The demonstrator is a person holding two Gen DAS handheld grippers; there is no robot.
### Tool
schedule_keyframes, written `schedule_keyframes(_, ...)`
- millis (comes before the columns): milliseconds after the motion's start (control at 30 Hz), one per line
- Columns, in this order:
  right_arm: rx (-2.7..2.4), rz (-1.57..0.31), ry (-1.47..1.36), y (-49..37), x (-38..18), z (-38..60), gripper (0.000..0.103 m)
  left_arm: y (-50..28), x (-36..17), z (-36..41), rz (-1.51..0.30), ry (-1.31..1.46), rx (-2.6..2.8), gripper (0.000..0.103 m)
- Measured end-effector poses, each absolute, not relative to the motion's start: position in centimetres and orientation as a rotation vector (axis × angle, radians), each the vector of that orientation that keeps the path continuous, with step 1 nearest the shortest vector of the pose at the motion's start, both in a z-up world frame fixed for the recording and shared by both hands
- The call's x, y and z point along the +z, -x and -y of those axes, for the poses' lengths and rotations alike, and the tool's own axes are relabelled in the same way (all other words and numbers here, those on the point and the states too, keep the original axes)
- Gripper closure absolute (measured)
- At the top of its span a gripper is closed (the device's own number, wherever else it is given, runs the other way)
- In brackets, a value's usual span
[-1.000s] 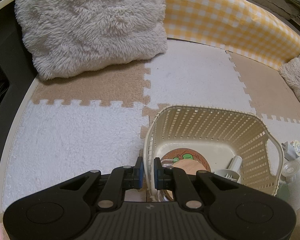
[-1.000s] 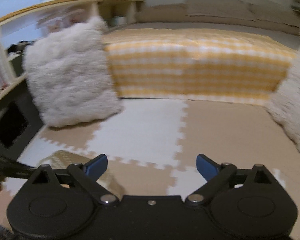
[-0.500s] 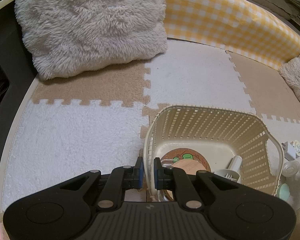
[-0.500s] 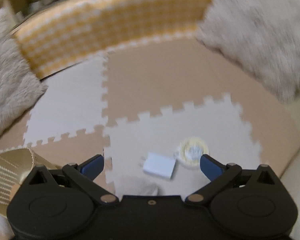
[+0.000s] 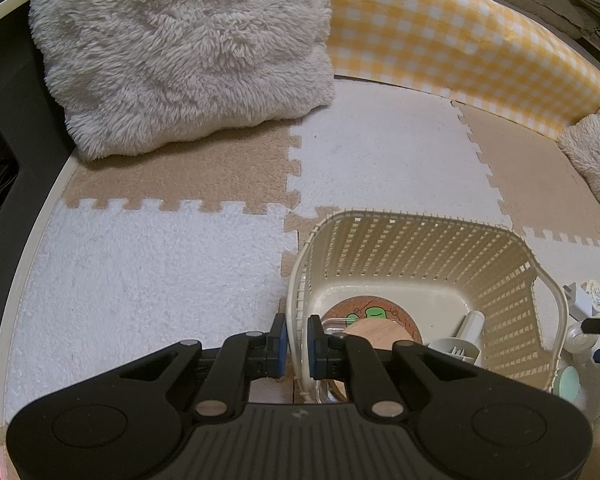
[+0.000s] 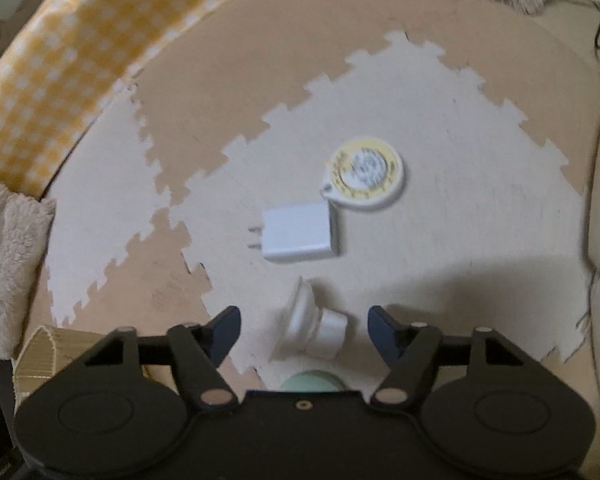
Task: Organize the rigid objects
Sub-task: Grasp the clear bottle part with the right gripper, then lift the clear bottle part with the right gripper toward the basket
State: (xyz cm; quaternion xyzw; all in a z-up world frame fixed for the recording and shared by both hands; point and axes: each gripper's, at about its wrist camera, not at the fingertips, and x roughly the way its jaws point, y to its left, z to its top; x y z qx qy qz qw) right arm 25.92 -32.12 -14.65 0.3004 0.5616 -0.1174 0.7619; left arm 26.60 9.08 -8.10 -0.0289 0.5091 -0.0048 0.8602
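Two claws in my view: my left gripper (image 5: pixel 296 342) is clenched on the cream plastic lattice basket (image 5: pixel 420 248) wall. My right gripper (image 6: pixel 304 330) is closing around the white funnel-shaped plastic piece (image 6: pixel 310 330), not yet touching.

my left gripper (image 5: pixel 294 344) is matte black plastic: a ribbed central body, a round recessed disc on either side, and two angled link arms pinned with silver rivets (one per arm, plus smaller ones near the tips). its jaws carry dark blue pads. my right gripper (image 6: pixel 304 322) has the same black build, with a small screw at the centre of its top edge and pointed blue fingertips (image 6: pixel 224 326).
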Motion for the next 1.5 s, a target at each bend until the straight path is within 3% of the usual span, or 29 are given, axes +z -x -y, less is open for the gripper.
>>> schedule_keyframes(333, -0.315, -1.234, -0.719, -25.6, -15.8, 32.4, 0.049, -26.6, -8.1, -9.1, -1.068, 0.062, -0.01, 0.094)
schedule_keyframes(467, -0.297, -1.225, -0.743, -25.6, -15.9, 32.5, 0.062, -26.6, -8.1, -9.1, -1.068, 0.061, -0.01, 0.094)
schedule_keyframes(667, -0.271, -1.187, -0.758, -25.5, -15.2, 32.3, 0.067, -26.6, -8.1, -9.1, -1.069, 0.061, -0.01, 0.094)
schedule_keyframes(1100, 0.098, -0.864, -0.62, -26.4, -6.9, 27.1, 0.067, -26.6, -8.1, -9.1, -1.068, 0.06, -0.01, 0.094)
schedule_keyframes(1500, 0.407, -0.803, -0.224, -26.4, -4.5, 17.7, 0.067, -26.5, -8.1, -9.1, -1.069, 0.056, -0.01, 0.094)
